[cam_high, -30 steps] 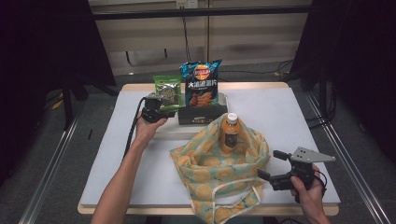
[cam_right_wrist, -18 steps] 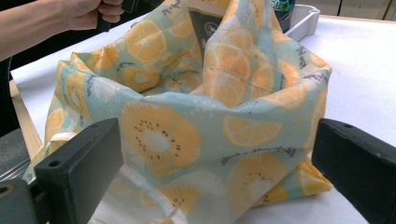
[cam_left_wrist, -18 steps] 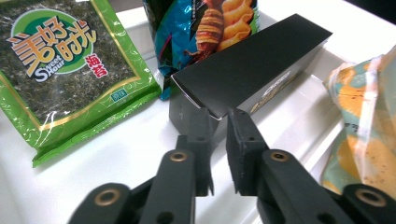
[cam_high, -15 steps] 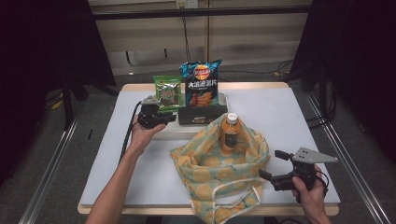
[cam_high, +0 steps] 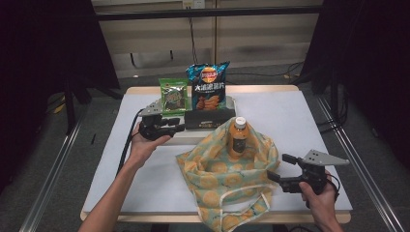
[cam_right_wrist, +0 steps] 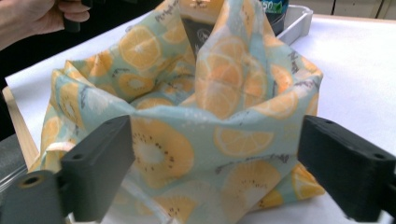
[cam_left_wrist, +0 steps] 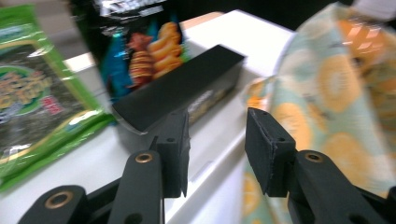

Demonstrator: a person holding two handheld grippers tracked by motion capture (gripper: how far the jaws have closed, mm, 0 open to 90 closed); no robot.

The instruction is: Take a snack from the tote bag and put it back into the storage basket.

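Bag [cam_high: 227, 179], citrus-print cloth, sits slumped open on the worktop [cam_high: 300, 121] just ahead of the right tool [cam_high: 279, 166]. Right tool held low and level at the worktop's near right corner, hand [cam_high: 319, 198] wrapped round its grip from behind; jaws spread wide either side of the bag's near wall, pads clear of the cloth, having just closed in a little. Orange bottle [cam_high: 238, 137] stands upright inside the bag, beyond that tool.

Left tool [cam_high: 176, 126] held level, palm up under it, forearm reaching in from the near edge. Jaws part-way apart and just opening, nothing between them. Just past its tips: black box [cam_left_wrist: 187, 86]. Green snack pack [cam_high: 174, 96] and blue chip bag [cam_high: 209, 87] stand close behind.
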